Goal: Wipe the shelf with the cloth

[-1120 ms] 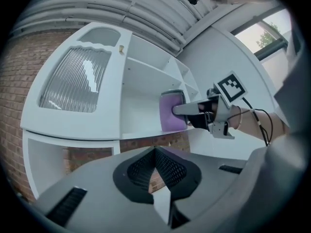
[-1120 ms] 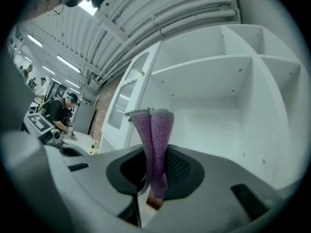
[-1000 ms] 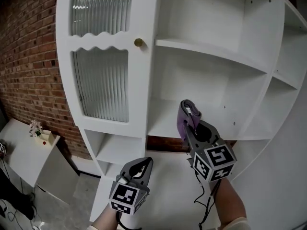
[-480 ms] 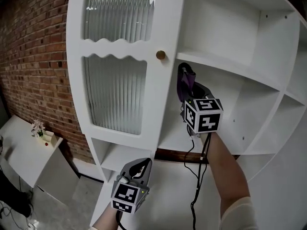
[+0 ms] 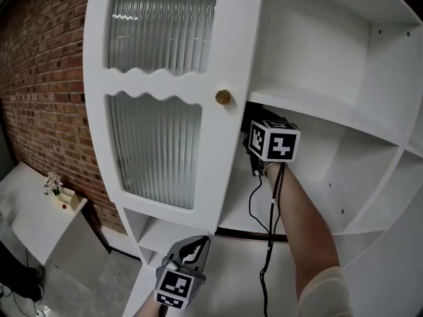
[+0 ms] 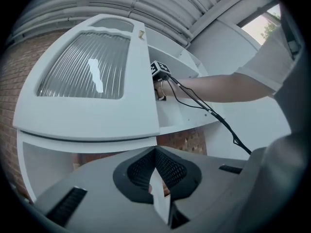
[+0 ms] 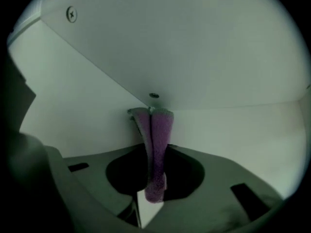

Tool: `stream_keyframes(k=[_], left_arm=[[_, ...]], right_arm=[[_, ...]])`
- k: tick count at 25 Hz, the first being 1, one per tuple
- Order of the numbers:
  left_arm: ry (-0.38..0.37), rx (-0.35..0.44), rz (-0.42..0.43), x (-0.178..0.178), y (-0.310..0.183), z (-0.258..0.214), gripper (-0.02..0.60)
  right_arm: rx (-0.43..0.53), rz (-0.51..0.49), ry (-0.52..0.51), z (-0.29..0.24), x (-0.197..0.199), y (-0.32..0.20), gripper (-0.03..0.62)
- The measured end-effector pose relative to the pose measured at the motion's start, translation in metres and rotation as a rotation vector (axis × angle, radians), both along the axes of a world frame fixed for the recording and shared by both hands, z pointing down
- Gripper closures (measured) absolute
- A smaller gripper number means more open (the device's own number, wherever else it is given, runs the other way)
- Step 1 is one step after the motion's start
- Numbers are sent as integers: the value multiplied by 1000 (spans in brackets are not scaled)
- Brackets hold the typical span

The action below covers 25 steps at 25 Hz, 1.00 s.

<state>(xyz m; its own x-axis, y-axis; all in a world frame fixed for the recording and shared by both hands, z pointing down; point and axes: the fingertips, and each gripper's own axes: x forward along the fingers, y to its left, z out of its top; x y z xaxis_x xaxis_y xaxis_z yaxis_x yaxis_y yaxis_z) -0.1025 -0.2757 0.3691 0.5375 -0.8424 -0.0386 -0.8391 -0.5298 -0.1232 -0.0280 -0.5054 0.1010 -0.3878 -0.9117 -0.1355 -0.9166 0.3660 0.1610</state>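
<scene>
Purple cloth [image 7: 156, 149] pressed into an inner corner of the white shelf [image 5: 317, 107].

The cloth, a folded strip of purple terry, stands upright between the right tongs [image 7: 153, 118], which are clamped on it. Its top end touches the seam where the compartment's white panels meet, just beneath a small hole. In the head view, these tongs reach into the compartment under the upper board, tucked just behind the edge of the ribbed-glass door [image 5: 158, 144] with its brass knob [image 5: 223, 98]. The compartment stretches open to the right of the forearm, and a black cable [image 5: 268, 243] hangs along the arm. The left tongs [image 5: 195, 246] hang low, well apart from the shelf, with their jaws together on nothing. A brick wall [image 5: 46, 78] stands at the left.
</scene>
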Motion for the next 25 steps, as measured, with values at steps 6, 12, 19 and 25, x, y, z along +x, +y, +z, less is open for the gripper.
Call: stream_keyframes(k=[6,12,19,25], left_arm=[[28,-33,-17,2,-13,11,568],[10,-30,-22,13,-11,8,568],[-18,-36,-25,35,-6,11,568],[-31,-59,-19,59,-5,21,568]], right_arm=[[38,75,71,-3,14,-8,519],[44,113,111,-4,39,-11,517],[50,165,135,-6,81,-7,517],[62,215,137,-9,130,-2,516]])
